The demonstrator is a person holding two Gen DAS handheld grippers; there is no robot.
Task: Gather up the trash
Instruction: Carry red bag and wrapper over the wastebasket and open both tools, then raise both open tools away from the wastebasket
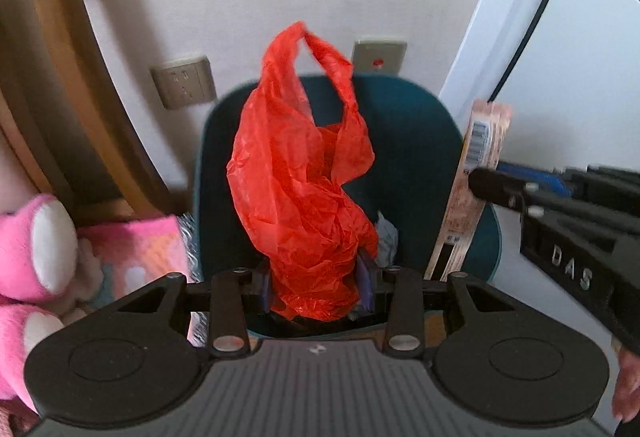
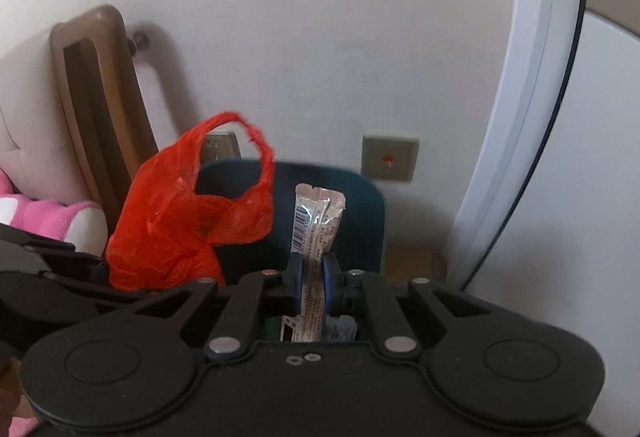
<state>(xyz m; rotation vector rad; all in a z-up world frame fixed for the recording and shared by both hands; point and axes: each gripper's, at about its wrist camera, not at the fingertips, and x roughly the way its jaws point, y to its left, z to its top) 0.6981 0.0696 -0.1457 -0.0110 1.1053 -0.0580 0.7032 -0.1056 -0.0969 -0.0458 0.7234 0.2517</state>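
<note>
My left gripper (image 1: 318,287) is shut on a crumpled red plastic bag (image 1: 298,173), whose handles stand up above the fingers. Behind and below it is a dark teal bin (image 1: 404,141) with some pale paper inside. My right gripper (image 2: 312,279) is shut on a long pinkish snack wrapper (image 2: 316,221) with a barcode, held upright over the same bin (image 2: 360,213). In the left wrist view the right gripper (image 1: 486,185) comes in from the right with that wrapper (image 1: 476,173). The red bag (image 2: 180,213) shows at the left of the right wrist view.
A pink plush toy (image 1: 36,249) and a pink patterned cloth (image 1: 136,253) lie at the left. A brown wooden frame (image 1: 52,77) leans on the white wall, which carries two socket plates (image 1: 184,81). A white curved panel (image 1: 500,37) stands at the right.
</note>
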